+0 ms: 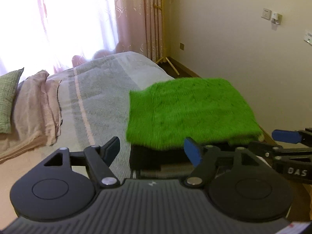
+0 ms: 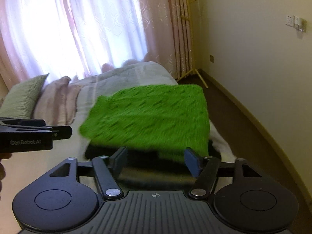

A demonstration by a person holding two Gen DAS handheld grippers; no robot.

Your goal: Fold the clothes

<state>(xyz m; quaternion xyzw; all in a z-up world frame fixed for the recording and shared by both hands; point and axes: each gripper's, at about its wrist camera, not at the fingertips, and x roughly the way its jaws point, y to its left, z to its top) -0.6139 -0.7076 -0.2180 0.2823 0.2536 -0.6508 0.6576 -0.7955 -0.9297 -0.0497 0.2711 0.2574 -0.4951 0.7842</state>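
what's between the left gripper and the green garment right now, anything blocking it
Nothing visible. The left gripper is open, with the folded green garment just ahead of its fingertips on a dark folded layer. The right gripper is at the same stack, off to the side, not between them.

Two texts can be read, both on tongs. In the left wrist view, the right tongs (image 1: 286, 136) at the frame's right edge carry white letters "DAS" on the black body. In the right wrist view, the left tongs (image 2: 64, 132) at the left edge read "GenRobot.AI".
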